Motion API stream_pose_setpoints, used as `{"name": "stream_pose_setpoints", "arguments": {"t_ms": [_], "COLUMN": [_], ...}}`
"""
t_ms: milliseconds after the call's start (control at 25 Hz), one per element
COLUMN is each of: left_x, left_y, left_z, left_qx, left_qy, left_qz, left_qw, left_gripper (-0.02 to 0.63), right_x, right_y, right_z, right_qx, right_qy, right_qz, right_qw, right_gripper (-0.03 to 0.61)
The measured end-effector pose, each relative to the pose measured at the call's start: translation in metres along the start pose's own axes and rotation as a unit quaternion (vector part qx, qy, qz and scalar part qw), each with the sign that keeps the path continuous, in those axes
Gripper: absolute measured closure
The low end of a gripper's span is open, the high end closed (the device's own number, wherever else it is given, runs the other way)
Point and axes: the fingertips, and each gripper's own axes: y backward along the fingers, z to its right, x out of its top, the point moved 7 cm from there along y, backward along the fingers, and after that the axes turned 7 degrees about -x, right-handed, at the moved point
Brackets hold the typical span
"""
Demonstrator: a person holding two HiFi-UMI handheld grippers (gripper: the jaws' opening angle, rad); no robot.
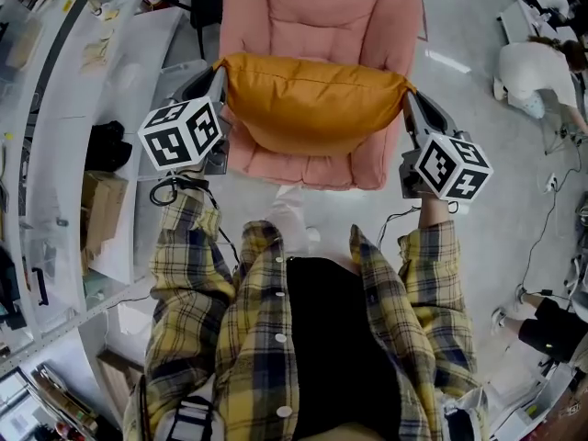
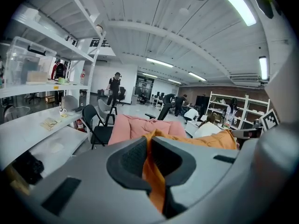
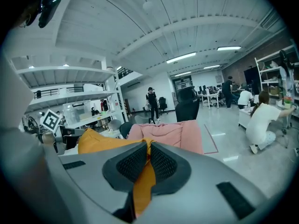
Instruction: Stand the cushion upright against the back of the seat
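Here's the cushion (image 1: 312, 104): mustard-orange, plump and smooth, with a thin seam line along its upper edge and its belly bulging toward the lower frame. It sits at centre frame in the head view, stretched over the front half of the pink seat (image 1: 312, 16). From here I can't tell whether its underside touches the padding.

Count them: one cushion, one quilted pink seat, two tongs, and one marker cube on each, the left cube (image 1: 181, 134) and the right cube (image 1: 450, 168).

The left tongs (image 1: 219, 83) are on the cushion's left-hand corner. Their own view shows the jaws nearly together, with a fold of orange fabric pinched between the ribbed pads (image 2: 133, 155). The right tongs (image 1: 410, 101) have the opposite corner. The right gripper view shows the same thing: jaws almost closed, orange cloth clamped between the dark pads (image 3: 163, 161) and running down through the gap.

The cushion's long axis runs straight across the picture, left to right, spanning nearly the full width of the seat. Its pinched corners point outward at the two tongs. Its broad face is turned up toward the head camera, and the seat's back rises beyond it at the upper edge of the frame.
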Motion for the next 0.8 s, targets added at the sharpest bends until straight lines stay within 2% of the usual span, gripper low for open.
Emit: {"name": "stream_pose_setpoints", "arguments": {"t_ms": [560,800], "left_x": [0.074,0.081], "left_y": [-0.148,-0.196], "left_z": [-0.068,-0.087], "left_qx": [-0.054,-0.062], "left_qy": [0.015,0.022], "left_qz": [-0.011,-0.03], "left_qw": [0.9984,0.9974], "left_gripper": [0.581,0.581], "right_x": [0.059,0.067], "right_y": [-0.131,-0.178], "right_z": [0.017,0.032], "right_qx": [-0.05,-0.066], "right_qy": [-0.022,-0.028], "right_qz": [0.0,-0.015], "right_qw": [0.999,0.997], "right_gripper": [0.543,0.544]}}
